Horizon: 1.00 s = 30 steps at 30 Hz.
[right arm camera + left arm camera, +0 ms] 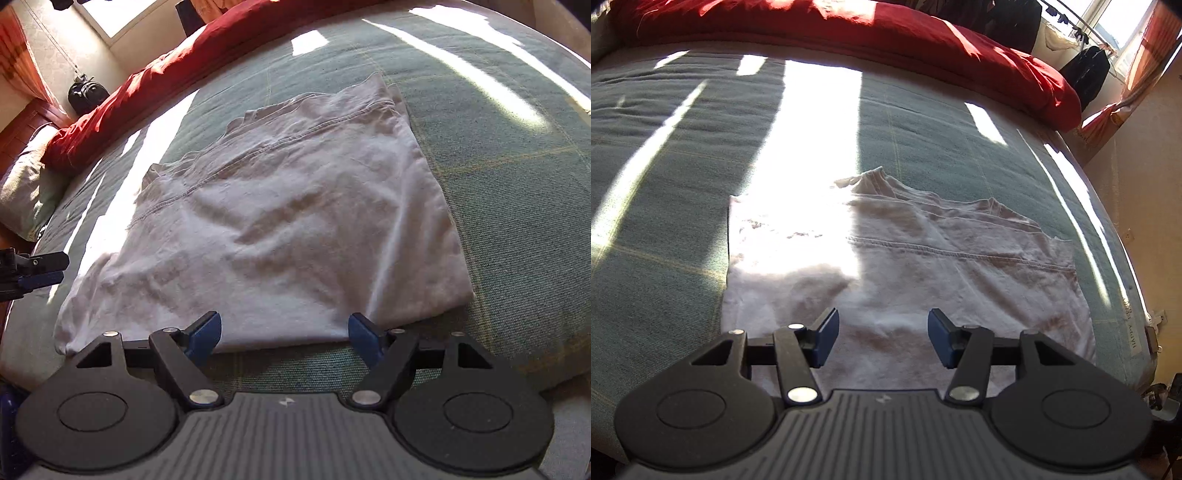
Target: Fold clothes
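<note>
Left gripper (882,338) tilts steeply downward, blue pads (827,334) parted, nothing clamped between them. Right gripper (284,338) angles down too, jaws spread wide and empty. In the right wrist view, the left gripper shows at nine o'clock.

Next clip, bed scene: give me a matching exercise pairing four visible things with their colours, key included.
Things:
1. folded garment
2. bed cover
3. bedding roll at the far edge
4. pads of the right tongs

Colours:
A. red
B. blue
C. white
D. grey-green

Pairs: 1-C, 2-D, 3-A, 4-B
</note>
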### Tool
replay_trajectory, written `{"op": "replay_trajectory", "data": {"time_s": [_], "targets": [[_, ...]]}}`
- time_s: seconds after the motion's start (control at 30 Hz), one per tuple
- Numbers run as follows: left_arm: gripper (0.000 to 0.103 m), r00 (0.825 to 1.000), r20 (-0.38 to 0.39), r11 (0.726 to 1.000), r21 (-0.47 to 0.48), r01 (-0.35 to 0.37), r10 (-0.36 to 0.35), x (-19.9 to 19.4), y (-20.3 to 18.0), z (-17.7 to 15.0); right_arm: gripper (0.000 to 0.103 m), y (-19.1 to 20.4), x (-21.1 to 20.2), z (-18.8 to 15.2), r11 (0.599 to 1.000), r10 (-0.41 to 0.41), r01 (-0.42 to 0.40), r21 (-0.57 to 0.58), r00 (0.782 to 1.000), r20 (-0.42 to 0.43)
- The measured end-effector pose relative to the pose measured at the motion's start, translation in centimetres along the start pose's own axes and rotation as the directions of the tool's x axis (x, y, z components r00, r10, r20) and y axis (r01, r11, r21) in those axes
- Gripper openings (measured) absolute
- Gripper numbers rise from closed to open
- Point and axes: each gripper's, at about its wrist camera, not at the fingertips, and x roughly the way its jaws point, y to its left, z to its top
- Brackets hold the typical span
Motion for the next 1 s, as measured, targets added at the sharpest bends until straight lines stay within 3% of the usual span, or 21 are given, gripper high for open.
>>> {"op": "replay_trajectory", "data": {"time_s": [0.1, 0.33, 0.43, 0.63, 0.73, 0.9, 1.0], "targets": [[0.055, 0.999, -0.029, 0.997, -0.081, 0.015, -0.017, -0.3, 2.0, 0.4, 0.081, 0.0, -0.9, 0.4, 1.000, -0.012, 0.012, -0.006, 0.999, 0.036], [0.056, 0.985, -0.122, 0.973, -0.183, -0.139, 0.118, 2.2, 7.0, -2.6, 0.081, 0.1, -1.2, 0.3, 1.000, -0.007, 0.008, -0.008, 0.999, 0.040], [0.054, 0.991, -0.102, 0.963, -0.245, -0.111, 0.088, 1.4, 8.0, -3.2, 0.081, 0.1, -1.7, 0.3, 1.000, -0.012, 0.012, -0.009, 0.999, 0.047], [0.060, 0.999, -0.002, 0.984, -0.174, -0.042, 0.042, -0.2, 5.8, -1.0, 0.081, 0.2, -2.6, 0.6, 1.000, -0.013, 0.013, -0.009, 0.997, 0.081], [0.061, 0.999, -0.003, 0.987, -0.154, -0.038, 0.038, 1.1, 5.3, -0.2, 0.081, 0.4, -2.8, 0.4, 1.000, -0.017, 0.018, -0.017, 0.997, 0.081], [0.060, 0.995, -0.059, 0.979, -0.180, -0.093, 0.084, 3.6, 6.2, -0.9, 0.081, 0.3, -3.3, 0.3, 0.999, -0.032, 0.034, -0.013, 0.995, 0.090], [0.060, 0.993, -0.041, 0.981, -0.154, -0.120, 0.115, 2.7, 5.5, -1.3, 0.081, -0.1, -3.7, 0.3, 0.999, -0.048, 0.049, -0.007, 0.994, 0.101]]}}
